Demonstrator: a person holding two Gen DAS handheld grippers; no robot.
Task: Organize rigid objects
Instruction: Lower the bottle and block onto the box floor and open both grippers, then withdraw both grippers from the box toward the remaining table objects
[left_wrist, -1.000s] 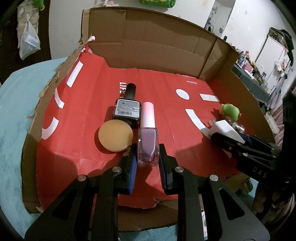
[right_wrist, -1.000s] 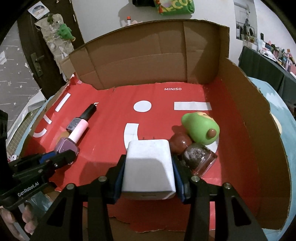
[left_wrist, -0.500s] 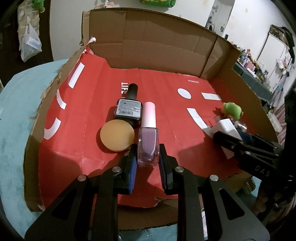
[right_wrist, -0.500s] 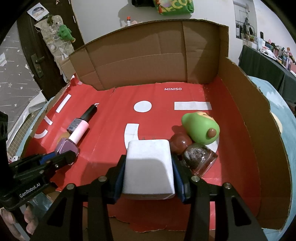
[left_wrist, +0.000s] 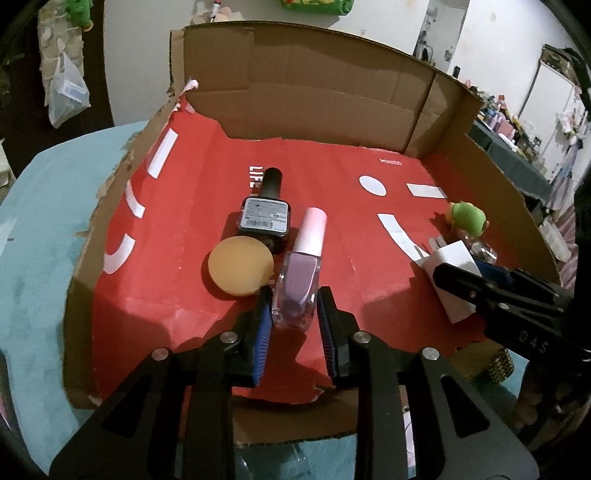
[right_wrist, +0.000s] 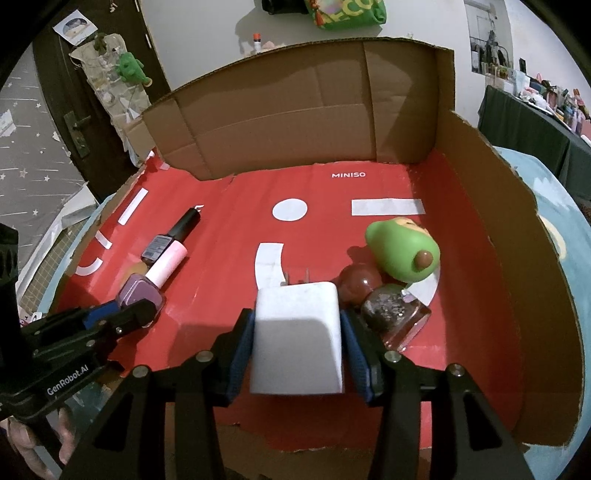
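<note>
A purple nail polish bottle (left_wrist: 297, 288) with a pink cap lies on the red floor of the cardboard box (left_wrist: 314, 103). My left gripper (left_wrist: 293, 299) straddles its base. Its jaws are opening and a thin gap shows at the pads. A black polish bottle (left_wrist: 266, 214) and a tan round disc (left_wrist: 240, 266) lie just left of it. In the right wrist view a white plug charger (right_wrist: 297, 339) rests on the red floor. My right gripper (right_wrist: 297, 321) has its pads against the charger's sides, and its jaws are starting to open.
A green avocado toy (right_wrist: 402, 254), a dark red ball (right_wrist: 358, 284) and a glittery clear bottle (right_wrist: 395, 314) crowd the charger's right side. Tall cardboard walls (right_wrist: 295, 122) close the back and right. The box stands on a light blue surface (left_wrist: 44, 221).
The left pads have drawn slightly apart from the purple bottle, which stays where it lay. The right gripper and the charger look unchanged.
</note>
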